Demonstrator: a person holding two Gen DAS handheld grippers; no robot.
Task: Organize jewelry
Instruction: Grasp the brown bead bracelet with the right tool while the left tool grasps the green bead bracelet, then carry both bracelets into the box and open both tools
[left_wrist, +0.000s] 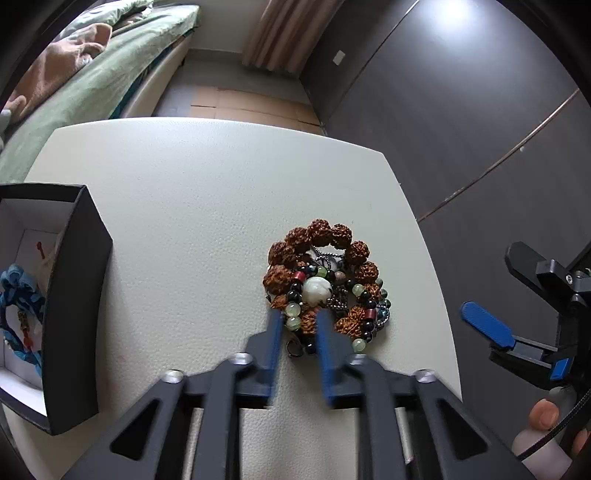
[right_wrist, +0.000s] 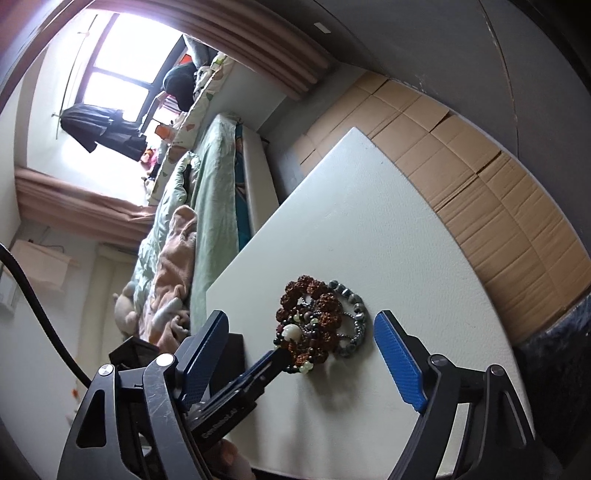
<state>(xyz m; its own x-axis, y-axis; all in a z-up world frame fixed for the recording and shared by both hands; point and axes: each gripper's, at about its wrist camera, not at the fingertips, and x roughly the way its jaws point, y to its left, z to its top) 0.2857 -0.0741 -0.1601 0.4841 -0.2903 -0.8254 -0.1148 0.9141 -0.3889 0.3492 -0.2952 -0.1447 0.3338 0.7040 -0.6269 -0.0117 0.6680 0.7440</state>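
A pile of jewelry (left_wrist: 325, 284) lies on the white table (left_wrist: 207, 206): a bracelet of large brown rough beads (left_wrist: 321, 232), a string of green, black and red beads with a big white bead (left_wrist: 316, 290), and a grey metal bead bracelet (right_wrist: 354, 314). My left gripper (left_wrist: 298, 317) has its blue fingers closed around the near edge of the pile, on a brown bead and the green beads. The pile (right_wrist: 310, 328) rests on the table. My right gripper (right_wrist: 301, 354) is open and empty, held off the table's right side; it also shows in the left wrist view (left_wrist: 491, 295).
An open black box (left_wrist: 70, 295) with a white inside stands at the table's left edge and holds a blue beaded piece (left_wrist: 18, 288). A bed with green bedding (left_wrist: 92, 81) lies beyond the table. Dark wardrobe doors (left_wrist: 461, 122) stand to the right. Cardboard (right_wrist: 480, 177) covers the floor.
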